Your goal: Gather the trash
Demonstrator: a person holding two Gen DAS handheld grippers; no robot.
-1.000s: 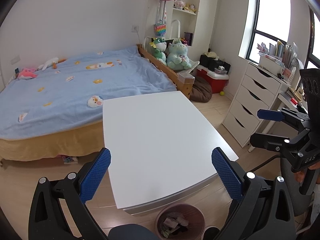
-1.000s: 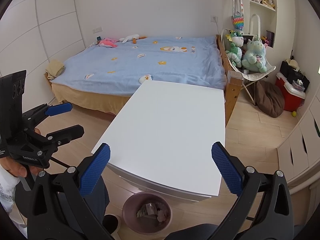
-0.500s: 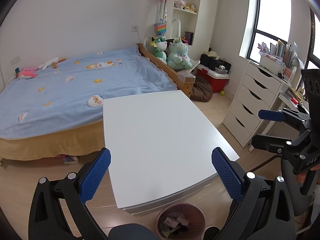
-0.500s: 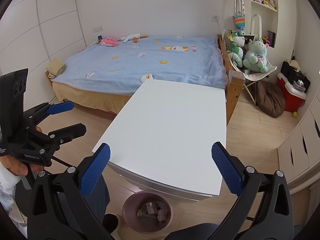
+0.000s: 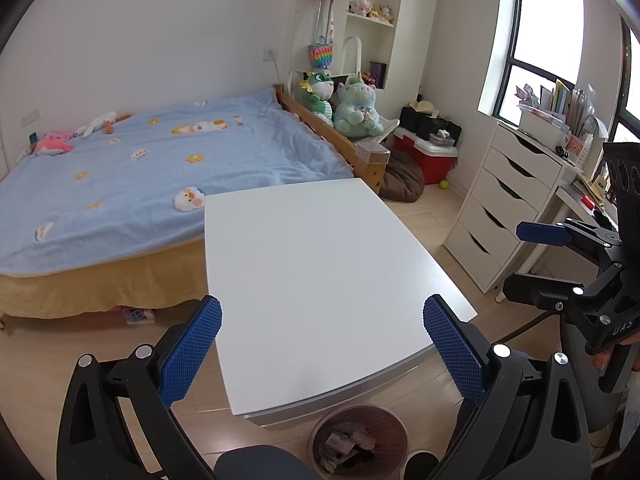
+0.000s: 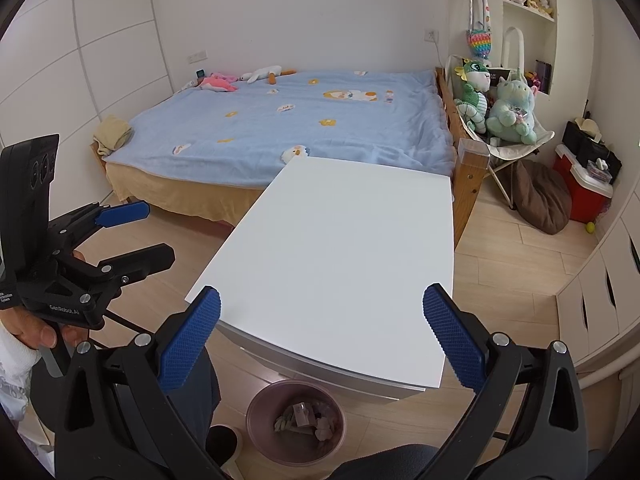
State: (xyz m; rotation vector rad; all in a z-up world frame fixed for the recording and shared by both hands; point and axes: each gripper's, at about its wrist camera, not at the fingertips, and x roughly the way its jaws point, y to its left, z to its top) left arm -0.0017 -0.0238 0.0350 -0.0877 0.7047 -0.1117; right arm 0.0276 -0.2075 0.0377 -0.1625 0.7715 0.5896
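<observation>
- Both tools, left tool (image 5: 322, 354) and right tool (image 6: 320, 346), hang spread and hold nothing.
- The surface (image 5: 320, 264) ahead looks bare; the trash sits in the bin (image 6: 295, 422) below them.
- Collection looks finished; check the floor for leftovers.

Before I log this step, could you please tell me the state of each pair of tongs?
Left tongs: open, holding nothing.
Right tongs: open, holding nothing.

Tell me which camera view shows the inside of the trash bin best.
The right wrist view: the trash bin lies whole between the tongs, paper scraps inside visible. In the left wrist view the bin is cut by the lower edge and partly hidden by a dark shape.
</observation>
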